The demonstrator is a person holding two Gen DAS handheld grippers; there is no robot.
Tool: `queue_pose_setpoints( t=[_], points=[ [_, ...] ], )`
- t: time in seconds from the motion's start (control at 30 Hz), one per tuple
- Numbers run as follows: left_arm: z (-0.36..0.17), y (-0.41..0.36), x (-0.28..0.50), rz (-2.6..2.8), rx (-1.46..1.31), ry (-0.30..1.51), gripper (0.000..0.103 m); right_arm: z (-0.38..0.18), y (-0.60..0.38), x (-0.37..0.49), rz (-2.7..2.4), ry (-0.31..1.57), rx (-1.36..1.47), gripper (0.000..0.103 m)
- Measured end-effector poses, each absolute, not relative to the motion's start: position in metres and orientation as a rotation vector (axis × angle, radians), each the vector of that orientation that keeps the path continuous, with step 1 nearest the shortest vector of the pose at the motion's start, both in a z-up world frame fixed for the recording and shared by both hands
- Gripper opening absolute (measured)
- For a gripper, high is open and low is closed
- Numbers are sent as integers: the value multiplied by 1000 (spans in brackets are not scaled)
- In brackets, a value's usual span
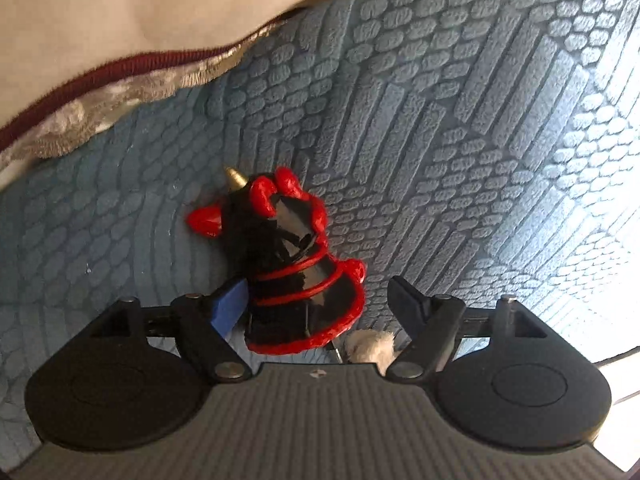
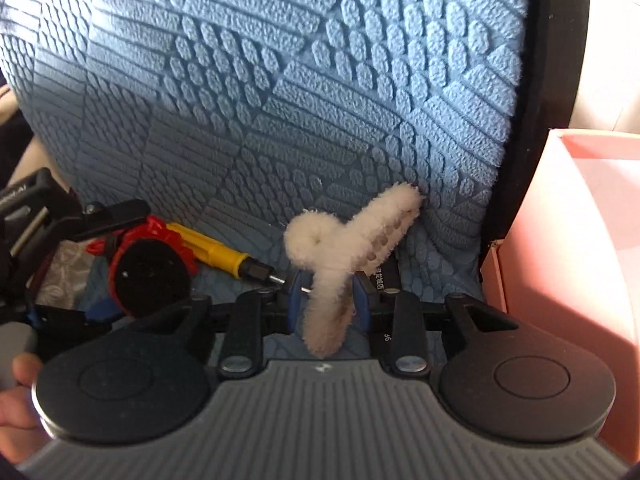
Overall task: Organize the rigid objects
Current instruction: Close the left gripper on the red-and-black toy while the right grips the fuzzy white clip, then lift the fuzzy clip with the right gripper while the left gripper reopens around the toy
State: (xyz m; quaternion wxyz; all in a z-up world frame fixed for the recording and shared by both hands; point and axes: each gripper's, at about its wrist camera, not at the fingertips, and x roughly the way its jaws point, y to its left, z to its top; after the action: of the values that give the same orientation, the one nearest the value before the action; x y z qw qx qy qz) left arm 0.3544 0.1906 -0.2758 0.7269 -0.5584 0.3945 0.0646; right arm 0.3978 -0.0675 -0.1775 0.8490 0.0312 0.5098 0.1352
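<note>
Looking down my left wrist camera, I see the left gripper (image 1: 320, 300) with its jaws spread wide; the black-and-red figurine (image 1: 296, 268) sits between the fingers, its flared base against the blue pad of one finger, the other finger standing clear of it, so nothing is clamped; the figurine lies on the blue textured mat (image 1: 440, 120), a small brass tip poking out near its top. Beyond the mat, at its far edge, a cream cloth with a dark red trim (image 1: 120, 20) overlaps it.

On my right wrist camera, the right gripper (image 2: 329, 300) is pinched tight on the fluffy white hair claw (image 2: 340, 240); one handle of the claw sits squeezed between the blue pads, the toothed end pointing away over the mat. Near the claw, on the mat, a yellow screwdriver (image 2: 216, 252) lies flat, its tip towards my fingers; just beside it the figurine shows its round black underside. Off the mat's edge, beside a black rim, stands a pink box (image 2: 580, 240).
</note>
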Motion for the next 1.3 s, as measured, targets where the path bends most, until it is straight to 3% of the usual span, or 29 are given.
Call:
queue_pose_setpoints(
  t=[0.17,0.33,0.47,0.53,1.3],
  points=[
    [-273,179,365,130,-1110,940,57,-181,-69,391,278,1080,68,22],
    [-269,164,369,132,-1013,957,43,-173,-77,389,268,1077,57,19],
    [-265,152,371,136,-938,973,39,-163,-82,379,257,1056,57,17],
    [-260,145,370,134,-892,968,31,-158,-85,372,248,1044,59,16],
    [-192,113,224,56,-725,1019,28,-114,-124,259,274,1035,193,16]
  ],
)
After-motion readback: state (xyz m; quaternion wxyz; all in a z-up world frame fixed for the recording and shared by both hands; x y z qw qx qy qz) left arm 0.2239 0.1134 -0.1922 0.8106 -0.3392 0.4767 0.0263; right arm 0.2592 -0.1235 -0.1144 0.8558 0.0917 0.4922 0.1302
